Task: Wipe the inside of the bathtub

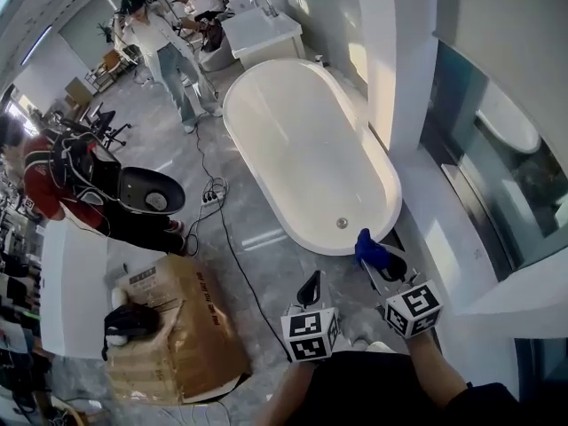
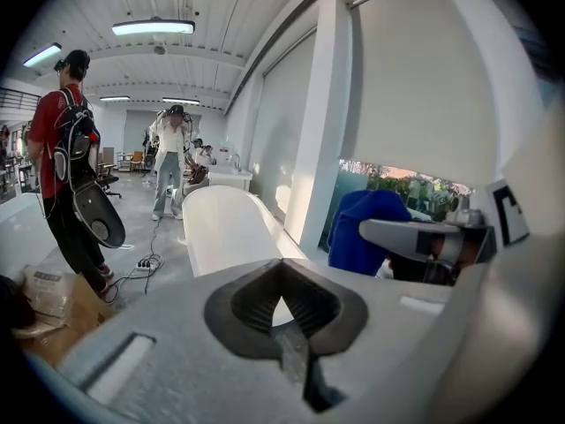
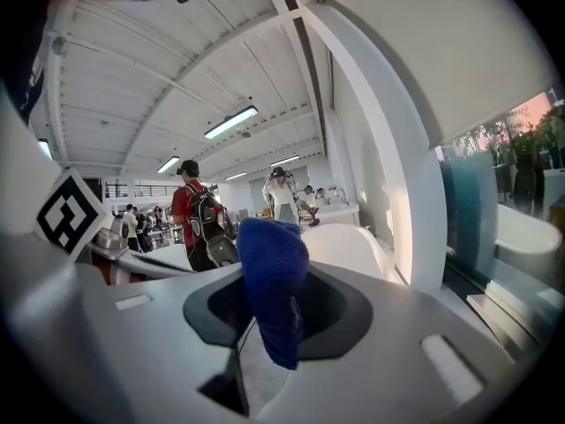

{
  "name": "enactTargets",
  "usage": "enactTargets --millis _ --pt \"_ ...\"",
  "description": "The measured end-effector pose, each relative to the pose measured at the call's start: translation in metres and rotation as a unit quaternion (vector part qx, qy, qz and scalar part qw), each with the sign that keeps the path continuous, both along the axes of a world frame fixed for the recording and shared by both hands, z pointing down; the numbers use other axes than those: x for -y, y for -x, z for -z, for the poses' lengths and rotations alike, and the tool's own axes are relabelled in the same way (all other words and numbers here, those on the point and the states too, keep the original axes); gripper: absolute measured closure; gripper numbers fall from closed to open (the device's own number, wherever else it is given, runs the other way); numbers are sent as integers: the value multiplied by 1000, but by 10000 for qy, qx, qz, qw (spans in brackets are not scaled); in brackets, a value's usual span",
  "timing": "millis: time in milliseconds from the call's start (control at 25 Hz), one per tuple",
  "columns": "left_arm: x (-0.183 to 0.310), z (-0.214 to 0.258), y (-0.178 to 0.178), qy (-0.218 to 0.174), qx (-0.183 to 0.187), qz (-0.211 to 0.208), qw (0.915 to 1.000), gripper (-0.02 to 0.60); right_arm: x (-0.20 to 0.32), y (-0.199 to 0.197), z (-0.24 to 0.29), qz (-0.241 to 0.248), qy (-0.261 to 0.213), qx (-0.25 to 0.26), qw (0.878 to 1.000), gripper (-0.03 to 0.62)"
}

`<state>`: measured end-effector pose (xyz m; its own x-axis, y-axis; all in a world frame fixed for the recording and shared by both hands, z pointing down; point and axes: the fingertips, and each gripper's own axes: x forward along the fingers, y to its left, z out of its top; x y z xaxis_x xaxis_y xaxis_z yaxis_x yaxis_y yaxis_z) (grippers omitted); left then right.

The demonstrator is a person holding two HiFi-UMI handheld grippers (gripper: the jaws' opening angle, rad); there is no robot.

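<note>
We hold both grippers out in front of us at the near end of the tub [image 1: 297, 131], side by side and pointing forward. Our right forearm [image 1: 433, 369] reaches in from the bottom edge, angled up and to the left. The right gripper [image 1: 377, 260] is clenched on a blue cloth [image 1: 367, 248], which stands up between its jaws and droops over them. In the head view the cloth sits at the tub's near rim, close to the drain [image 1: 342, 223]; we cannot tell whether it touches the rim. The left gripper [image 1: 310, 284] is lower and nearer our body, over the grey floor [image 1: 266, 264], apart from the tub. Its jaws are pressed together with nothing between them. The tub's white inside lies bare ahead of us.
</note>
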<state>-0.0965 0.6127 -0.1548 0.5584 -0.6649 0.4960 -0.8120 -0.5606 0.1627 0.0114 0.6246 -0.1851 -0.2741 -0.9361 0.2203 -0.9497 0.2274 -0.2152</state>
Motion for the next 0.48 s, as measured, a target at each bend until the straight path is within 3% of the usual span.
enactTargets --millis 200,480 --pt "79 -7 26 248 -62 19 9997 580 77 17 4 -83 -21 31 10000 480" --pt "180 -6 39 463 -324 121 9983 580 189 32 20 4 168 -419 9990 480"
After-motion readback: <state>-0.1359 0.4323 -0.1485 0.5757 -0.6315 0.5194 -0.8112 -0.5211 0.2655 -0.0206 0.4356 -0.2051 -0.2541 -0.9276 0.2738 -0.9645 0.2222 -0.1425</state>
